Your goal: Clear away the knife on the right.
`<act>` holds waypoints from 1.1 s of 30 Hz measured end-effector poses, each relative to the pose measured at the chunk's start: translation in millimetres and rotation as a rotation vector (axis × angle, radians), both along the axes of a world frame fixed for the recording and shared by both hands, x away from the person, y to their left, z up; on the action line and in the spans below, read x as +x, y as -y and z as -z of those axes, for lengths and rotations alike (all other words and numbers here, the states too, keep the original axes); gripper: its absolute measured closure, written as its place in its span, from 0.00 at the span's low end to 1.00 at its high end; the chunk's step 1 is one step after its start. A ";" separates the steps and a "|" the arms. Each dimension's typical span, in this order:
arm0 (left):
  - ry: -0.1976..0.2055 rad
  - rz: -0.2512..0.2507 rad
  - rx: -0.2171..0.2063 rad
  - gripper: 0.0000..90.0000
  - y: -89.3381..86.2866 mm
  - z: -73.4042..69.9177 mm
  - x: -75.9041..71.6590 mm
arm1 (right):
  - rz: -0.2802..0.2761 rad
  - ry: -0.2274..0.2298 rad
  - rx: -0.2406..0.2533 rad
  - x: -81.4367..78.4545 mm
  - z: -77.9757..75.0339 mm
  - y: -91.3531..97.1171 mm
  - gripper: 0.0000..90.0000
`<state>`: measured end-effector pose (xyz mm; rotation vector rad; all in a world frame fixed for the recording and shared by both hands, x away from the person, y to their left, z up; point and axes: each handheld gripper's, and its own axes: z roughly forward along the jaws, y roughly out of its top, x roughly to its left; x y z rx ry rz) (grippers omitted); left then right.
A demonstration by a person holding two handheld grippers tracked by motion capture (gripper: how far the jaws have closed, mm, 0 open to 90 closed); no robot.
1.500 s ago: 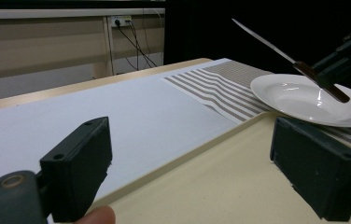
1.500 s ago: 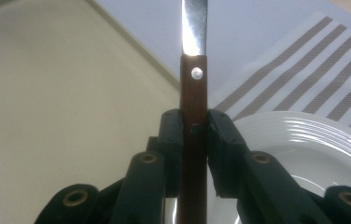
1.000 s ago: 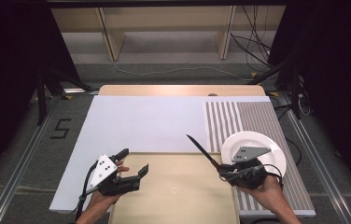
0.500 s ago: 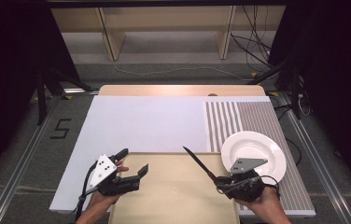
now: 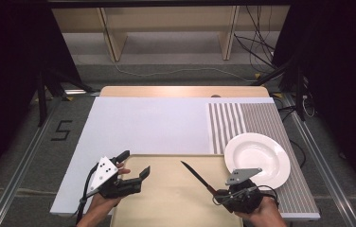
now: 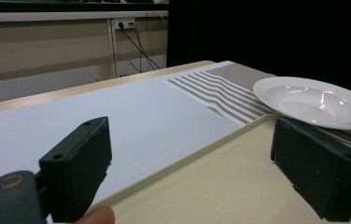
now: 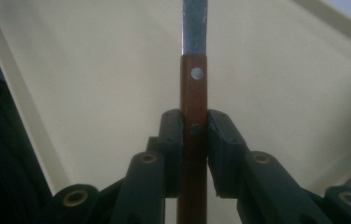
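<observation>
Wooden-handled knife (image 7: 193, 107) between right claw (image 7: 193, 140) pads

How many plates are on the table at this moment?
1. The white plate lies on the striped mat at the table's right side, just beyond the right gripper, which holds a knife over the tray. I see no other plate.

The knife (image 5: 198, 178) has a reddish-brown wooden handle with small silver dots and a dark grey blade. The tray (image 5: 171, 203) under it is pale cream. The plate (image 5: 257, 158) on the right is plain white. It sits on a mat (image 5: 242, 118) with brown and white stripes. The big sheet (image 5: 152, 125) on the table (image 5: 181, 91) is very light blue-white, and the far table edge is light wood. Both grippers have black fingers (image 6: 78, 168).
</observation>
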<state>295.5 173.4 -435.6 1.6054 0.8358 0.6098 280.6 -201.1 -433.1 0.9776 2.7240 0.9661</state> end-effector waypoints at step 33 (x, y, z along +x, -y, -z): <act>0.002 0.003 0.006 0.14 0.2 -0.4 -0.9 | -0.056 -0.149 -0.236 -11.3 23.4 -16.2 0.75</act>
